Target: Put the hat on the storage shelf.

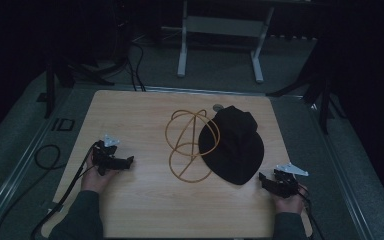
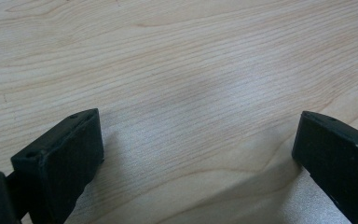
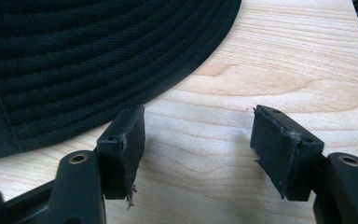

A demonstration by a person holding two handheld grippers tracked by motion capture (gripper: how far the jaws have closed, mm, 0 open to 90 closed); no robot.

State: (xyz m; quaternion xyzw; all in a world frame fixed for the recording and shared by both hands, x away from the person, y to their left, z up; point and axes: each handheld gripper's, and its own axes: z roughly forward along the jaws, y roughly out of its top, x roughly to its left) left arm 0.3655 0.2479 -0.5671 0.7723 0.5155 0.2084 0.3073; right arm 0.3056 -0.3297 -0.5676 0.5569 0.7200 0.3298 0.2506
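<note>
A black cap [image 1: 232,145] lies on the wooden table [image 1: 140,200], its stitched brim [image 3: 98,60] toward the near edge. Just left of it stands a gold wire frame [image 1: 187,145] of looped hoops, touching the cap's left side. My right gripper [image 1: 264,178] rests near the table's right front, open, its jaws a short way from the brim's edge with nothing between them [image 3: 198,135]. My left gripper [image 1: 128,161] sits at the table's left, open over bare wood [image 2: 196,140], well apart from the frame.
A small round grey object [image 1: 218,107] lies at the table's far edge behind the cap. Cables [image 1: 55,165] trail off the left side. A white stand [image 1: 220,35] is on the floor beyond the table.
</note>
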